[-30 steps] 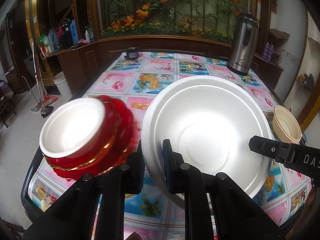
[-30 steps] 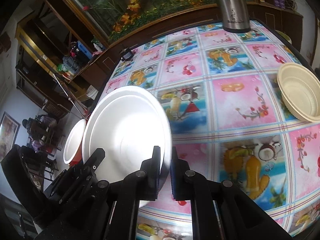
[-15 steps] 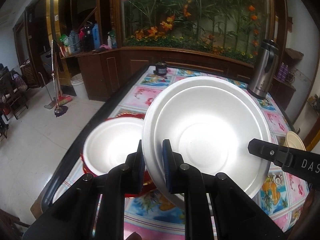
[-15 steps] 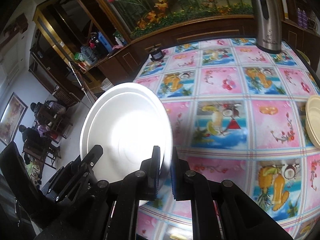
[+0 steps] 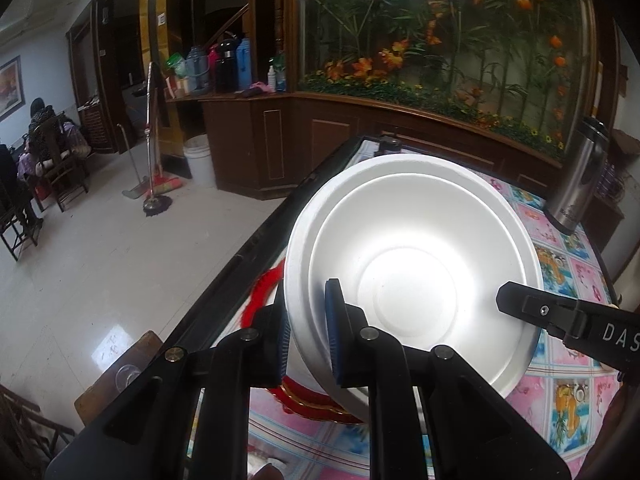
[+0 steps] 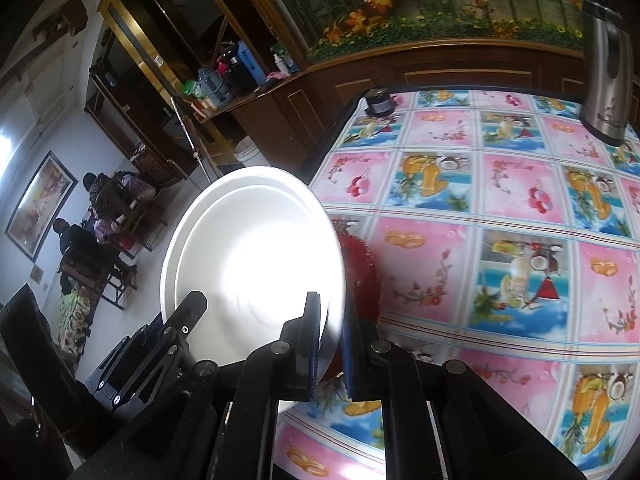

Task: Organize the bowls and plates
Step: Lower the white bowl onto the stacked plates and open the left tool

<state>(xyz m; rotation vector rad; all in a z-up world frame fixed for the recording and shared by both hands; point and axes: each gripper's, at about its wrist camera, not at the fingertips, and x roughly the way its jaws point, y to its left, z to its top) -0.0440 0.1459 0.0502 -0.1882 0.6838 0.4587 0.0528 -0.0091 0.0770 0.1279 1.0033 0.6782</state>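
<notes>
Bright daylight all round. Strong white glare on the white bowl just ahead of the right gripper, washing out its middle. Softer shine on it past the left gripper. Glossy floor off to the left. Dark, bent corners. Near fingers slightly blurry.

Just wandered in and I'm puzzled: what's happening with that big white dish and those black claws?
A person is tidying plates and bowls using two hand-held claws. Both grip one large white bowl by its rim: the left claw on one side, the right claw on the other. The bowl is held tilted over the red dish near the edge of the table, hiding most of it. A steel kettle stands at the far side.
</notes>
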